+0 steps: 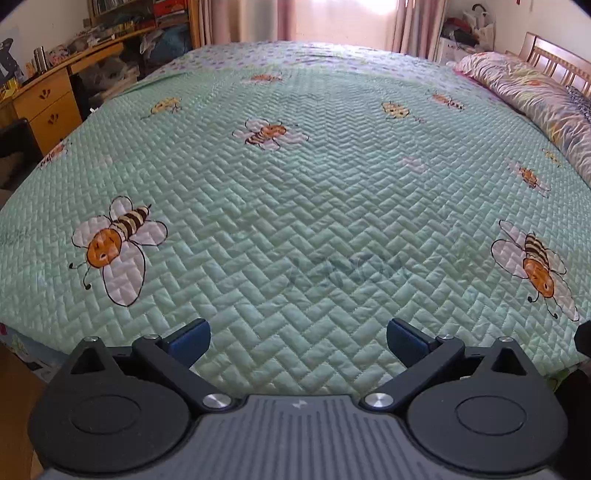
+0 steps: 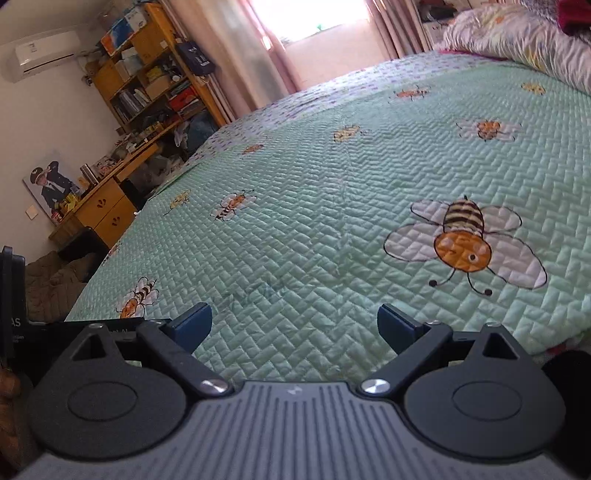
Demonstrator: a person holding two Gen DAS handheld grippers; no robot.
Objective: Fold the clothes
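No garment can be seen in either view, so the folding is judged not yet begun (only the green bee-print quilt (image 1: 295,206) fills both frames). The left gripper (image 1: 297,341) and right gripper (image 2: 294,326) are held wide open, with nothing grasped.

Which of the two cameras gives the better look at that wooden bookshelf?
The right wrist view: the bookshelf shows several packed shelves at upper left. The left wrist view catches only its lower shelves, cut by the top edge.

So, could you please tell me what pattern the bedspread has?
Pale green quilted bedspread printed with cartoon bees; clearest in the left wrist view.
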